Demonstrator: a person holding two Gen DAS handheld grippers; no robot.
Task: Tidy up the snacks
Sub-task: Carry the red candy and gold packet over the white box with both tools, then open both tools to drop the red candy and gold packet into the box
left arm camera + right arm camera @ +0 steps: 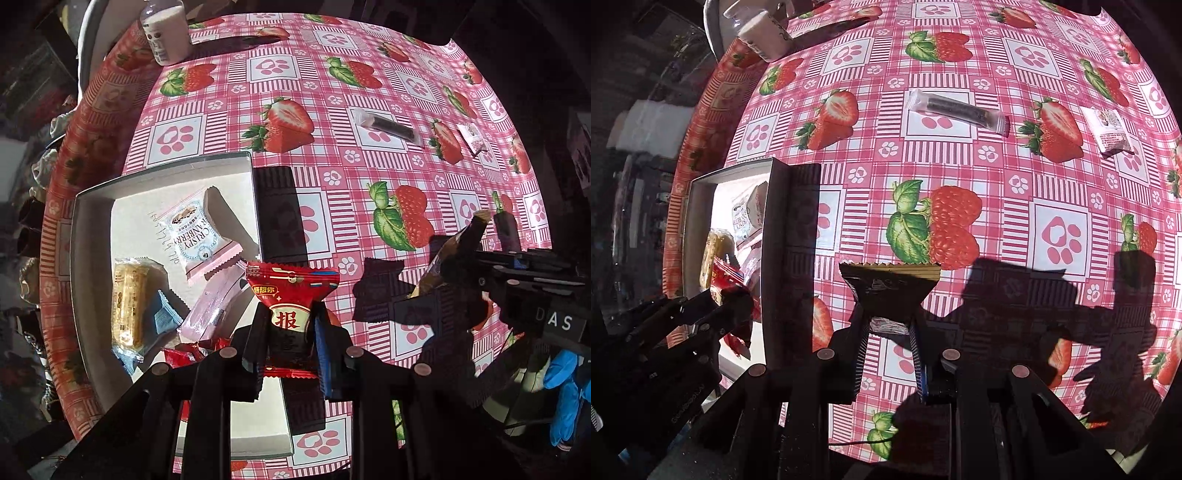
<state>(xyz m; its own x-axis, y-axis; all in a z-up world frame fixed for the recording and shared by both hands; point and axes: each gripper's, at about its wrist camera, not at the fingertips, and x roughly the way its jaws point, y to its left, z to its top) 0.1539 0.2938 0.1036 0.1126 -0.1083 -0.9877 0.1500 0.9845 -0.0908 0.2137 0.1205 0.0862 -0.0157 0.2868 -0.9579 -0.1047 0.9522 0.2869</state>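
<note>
My left gripper (287, 325) is shut on a red snack packet (291, 291) with Chinese lettering, held over the right rim of a white shallow box (92, 192). The box holds a cranberry packet (195, 232), a yellow cake packet (127, 306), a blue packet (162, 317), a pink packet (208, 314) and red packets (188, 352). My right gripper (890, 325) is shut on a gold-brown snack packet (890, 280) above the tablecloth, right of the box (701, 181). The left gripper (727, 306) with its red packet shows at the left of the right wrist view.
On the strawberry-patterned tablecloth (960, 166) lie a dark bar in clear wrap (956, 109) and a small white packet (1110, 131) toward the far right. A white bottle (164, 29) stands at the far left corner. The table edge runs along the left.
</note>
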